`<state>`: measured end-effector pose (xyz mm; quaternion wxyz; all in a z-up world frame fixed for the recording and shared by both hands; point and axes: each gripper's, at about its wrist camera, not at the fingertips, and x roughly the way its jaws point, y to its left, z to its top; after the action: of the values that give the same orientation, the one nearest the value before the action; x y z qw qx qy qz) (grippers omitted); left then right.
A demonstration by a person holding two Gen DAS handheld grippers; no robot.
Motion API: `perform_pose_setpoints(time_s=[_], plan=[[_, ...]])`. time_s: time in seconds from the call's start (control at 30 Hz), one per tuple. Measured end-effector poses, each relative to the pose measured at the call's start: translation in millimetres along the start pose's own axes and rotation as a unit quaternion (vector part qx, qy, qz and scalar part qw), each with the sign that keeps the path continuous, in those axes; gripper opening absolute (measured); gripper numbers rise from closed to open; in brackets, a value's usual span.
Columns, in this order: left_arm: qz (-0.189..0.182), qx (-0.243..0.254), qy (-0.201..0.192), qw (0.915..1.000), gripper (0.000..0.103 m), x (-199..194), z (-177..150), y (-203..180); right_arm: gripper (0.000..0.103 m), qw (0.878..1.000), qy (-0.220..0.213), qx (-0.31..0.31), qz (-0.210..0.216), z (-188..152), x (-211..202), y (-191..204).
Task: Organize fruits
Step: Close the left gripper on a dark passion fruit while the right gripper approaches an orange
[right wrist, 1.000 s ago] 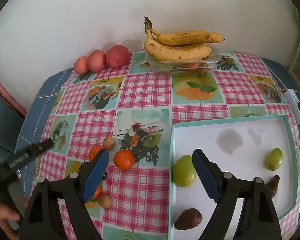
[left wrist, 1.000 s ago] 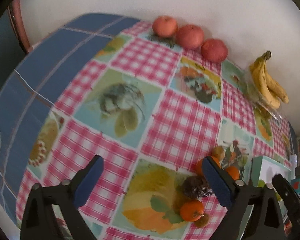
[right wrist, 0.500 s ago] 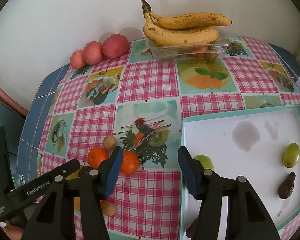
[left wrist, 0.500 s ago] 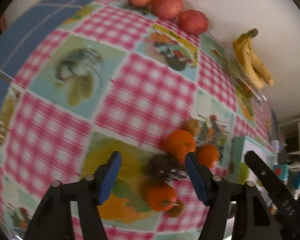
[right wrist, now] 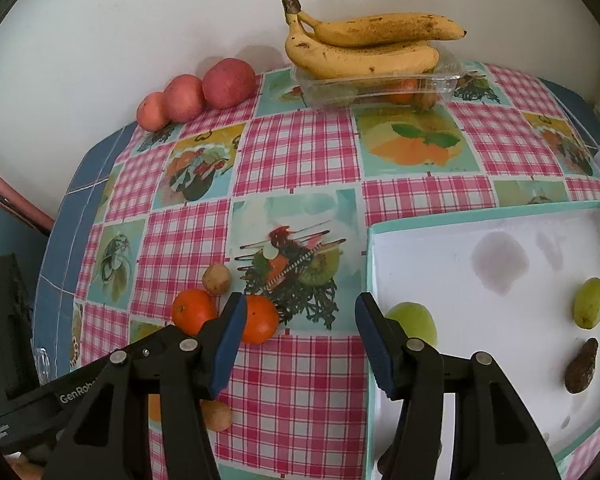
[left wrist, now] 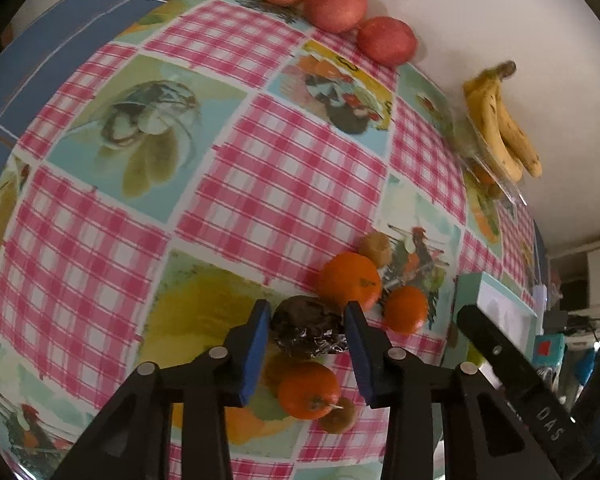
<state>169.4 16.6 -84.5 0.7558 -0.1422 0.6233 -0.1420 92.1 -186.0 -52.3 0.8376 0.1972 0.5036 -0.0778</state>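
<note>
My left gripper [left wrist: 306, 312] is shut on a dark, wrinkled fruit [left wrist: 300, 322] that rests on the checked tablecloth; both blue pads press its sides. Three oranges [left wrist: 348, 280] and two small brown fruits [left wrist: 374, 246] lie close around it. My right gripper [right wrist: 302, 320] hovers open over bare cloth beside the white tray [right wrist: 370, 264], with nothing between its fingers. An orange [right wrist: 260, 318] sits just outside its left finger. The tray holds two green fruits [right wrist: 414, 322] and a dark fruit [right wrist: 580, 368].
Three red apples [right wrist: 228, 82] line the wall at the back left. Bananas [right wrist: 360, 48] lie on a clear plastic box [right wrist: 380, 84] at the back. The table's blue edge [right wrist: 76, 208] runs along the left.
The left gripper dropped toward the fruit cluster and its jaws closed onto the dark fruit. The right gripper's jaws narrowed and it sank a little toward the tray's left edge.
</note>
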Motion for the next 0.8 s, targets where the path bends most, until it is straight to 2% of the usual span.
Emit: perform_pose_setpoints(time_s=[0.1,0.33,0.47,0.8], plan=[[0.009,-0.017,-0.014,0.9997,0.040,-7,4,11,0.058,1.000,0.008,-0.004,0.002,-2,6,5],[0.005,-0.050,-0.037,0.9981,0.040,-22,10,32,0.056,0.999,0.027,-0.020,0.004,-9,23,20],[0.006,-0.053,-0.043,0.9976,0.040,-26,12,34,0.055,0.999,0.039,-0.016,0.005,-13,33,24],[0.004,-0.049,-0.043,0.9979,0.040,-26,12,32,0.044,0.999,0.046,-0.024,0.004,-18,47,34]])
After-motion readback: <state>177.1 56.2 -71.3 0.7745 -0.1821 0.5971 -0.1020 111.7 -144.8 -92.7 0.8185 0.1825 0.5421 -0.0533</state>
